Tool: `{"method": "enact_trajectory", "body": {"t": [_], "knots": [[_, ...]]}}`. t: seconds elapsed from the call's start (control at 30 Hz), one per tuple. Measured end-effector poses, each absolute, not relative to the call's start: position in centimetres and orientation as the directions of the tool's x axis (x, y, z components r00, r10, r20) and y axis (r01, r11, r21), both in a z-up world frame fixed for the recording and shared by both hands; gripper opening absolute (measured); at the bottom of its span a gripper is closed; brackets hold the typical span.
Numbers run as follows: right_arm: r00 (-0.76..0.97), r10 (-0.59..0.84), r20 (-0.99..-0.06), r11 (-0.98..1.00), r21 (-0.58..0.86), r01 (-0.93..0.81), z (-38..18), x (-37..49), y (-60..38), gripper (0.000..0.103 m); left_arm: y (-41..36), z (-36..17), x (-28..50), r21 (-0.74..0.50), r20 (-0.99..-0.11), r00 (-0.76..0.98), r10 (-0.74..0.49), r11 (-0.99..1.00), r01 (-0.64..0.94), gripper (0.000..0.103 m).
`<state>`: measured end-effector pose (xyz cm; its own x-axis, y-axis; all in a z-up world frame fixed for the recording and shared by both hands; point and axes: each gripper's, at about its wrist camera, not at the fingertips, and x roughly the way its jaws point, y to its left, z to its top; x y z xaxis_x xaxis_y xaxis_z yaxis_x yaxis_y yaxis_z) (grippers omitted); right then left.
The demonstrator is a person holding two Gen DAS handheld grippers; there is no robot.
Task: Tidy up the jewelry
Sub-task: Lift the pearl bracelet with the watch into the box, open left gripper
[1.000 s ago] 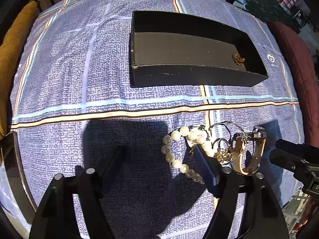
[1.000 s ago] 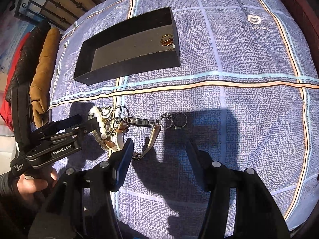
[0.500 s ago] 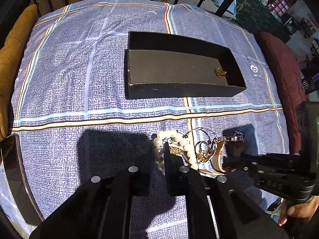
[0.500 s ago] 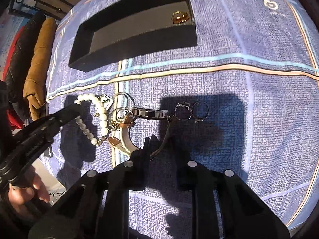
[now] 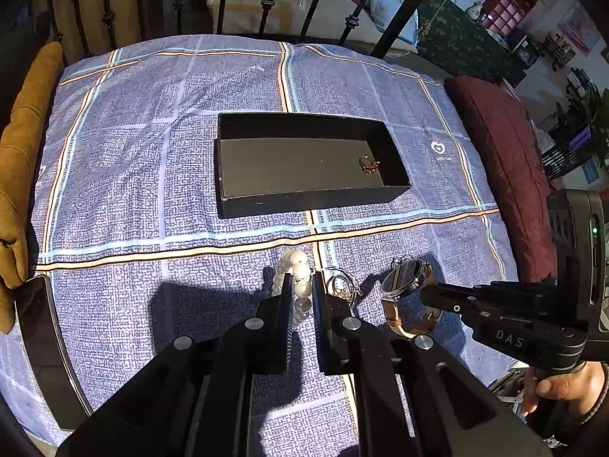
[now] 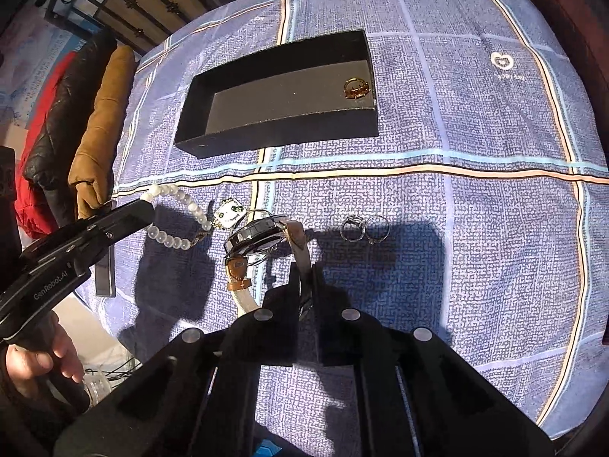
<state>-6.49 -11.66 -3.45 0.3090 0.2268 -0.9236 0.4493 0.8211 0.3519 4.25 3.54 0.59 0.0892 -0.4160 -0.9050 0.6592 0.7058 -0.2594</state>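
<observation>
A black open box [image 5: 304,194] [image 6: 281,135] sits on the blue checked cloth with a gold ring [image 5: 368,163] [image 6: 357,88] in its right end. My left gripper [image 5: 302,291] is shut on the white pearl bracelet [image 5: 298,270], which also shows in the right wrist view [image 6: 171,238]. My right gripper [image 6: 304,285] is shut on the strap of the tan-strapped watch [image 6: 259,238] [image 5: 405,285] and holds it lifted. Two silver rings [image 6: 363,226] lie on the cloth to the right of the watch. Thin silver hoops [image 5: 342,285] lie between bracelet and watch.
A brown cushion [image 5: 23,175] lies at the left edge and a dark red cushion [image 5: 502,175] at the right. A dark phone [image 5: 42,342] lies at the near left edge. A metal bed rail [image 5: 266,0] stands behind the table.
Both grippers have closed and pulled up and back: the left now pinches the pearl bracelet, the right pinches the watch strap. The watch has tipped up off the cloth.
</observation>
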Motion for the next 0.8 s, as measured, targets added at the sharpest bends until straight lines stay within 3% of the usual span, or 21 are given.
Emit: {"method": "enact_trajectory", "body": {"t": [0.27,0.63,0.8], "knots": [[0.260,0.236,-0.936,0.830,0.333,0.447,-4.4,-6.6,-11.6,0.007,3.2,-0.9,3.9,-0.252,-0.923,0.057,-0.381,0.707,0.660,0.009],[0.417,0.146,-0.897,0.855,0.326,0.403,2.5,0.9,-16.2,0.007,-1.8,4.6,9.2,-0.266,-0.857,0.157,-0.490,0.683,0.681,0.009],[0.404,0.137,-0.904,0.858,0.312,0.407,1.8,4.9,-18.0,0.007,-4.3,4.1,12.7,-0.245,-0.860,0.184,-0.475,0.702,0.669,0.009]]}}
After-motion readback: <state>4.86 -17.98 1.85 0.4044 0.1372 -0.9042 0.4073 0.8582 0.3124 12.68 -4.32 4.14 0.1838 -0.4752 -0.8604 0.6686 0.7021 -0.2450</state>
